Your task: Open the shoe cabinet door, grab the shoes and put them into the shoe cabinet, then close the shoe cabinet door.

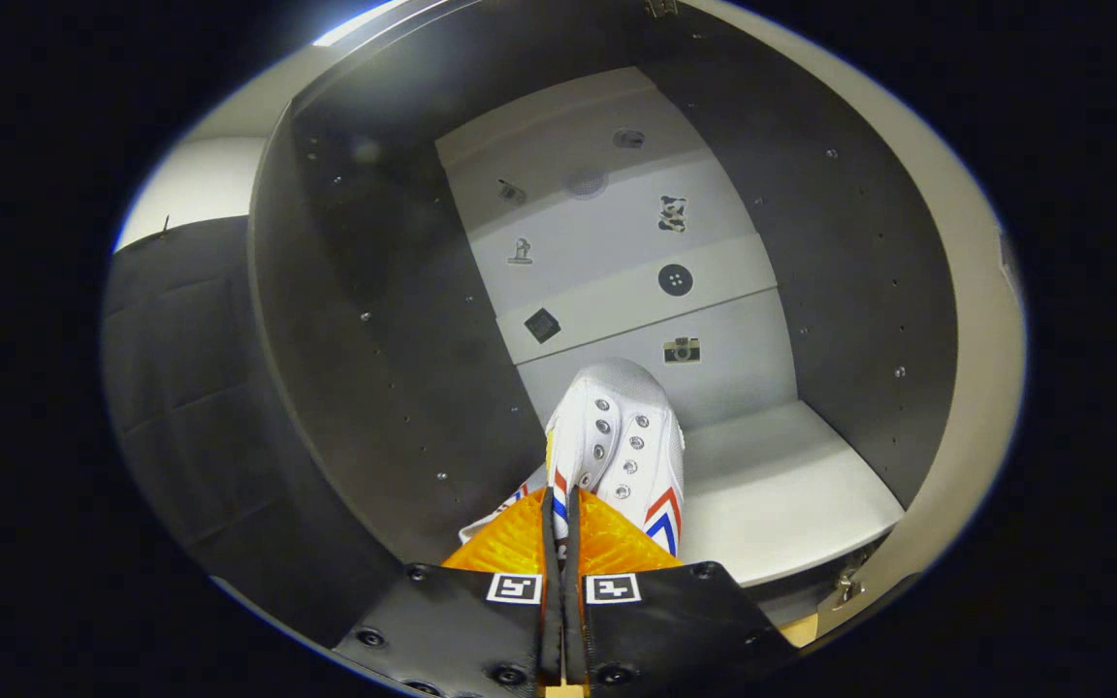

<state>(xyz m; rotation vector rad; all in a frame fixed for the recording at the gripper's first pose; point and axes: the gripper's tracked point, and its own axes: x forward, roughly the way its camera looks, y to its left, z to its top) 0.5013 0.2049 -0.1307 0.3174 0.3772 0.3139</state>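
Shoe (619,441), white with red and blue chevrons, hangs from the tongs (561,504), toe pointing far into the cabinet (394,388). Both fingers are pinched nearly together on its near rim, clenched around it. It sits over the left part of a pale shelf (781,494), close to the dark left wall. Small stickers (675,279) dot the pale back panel beyond.
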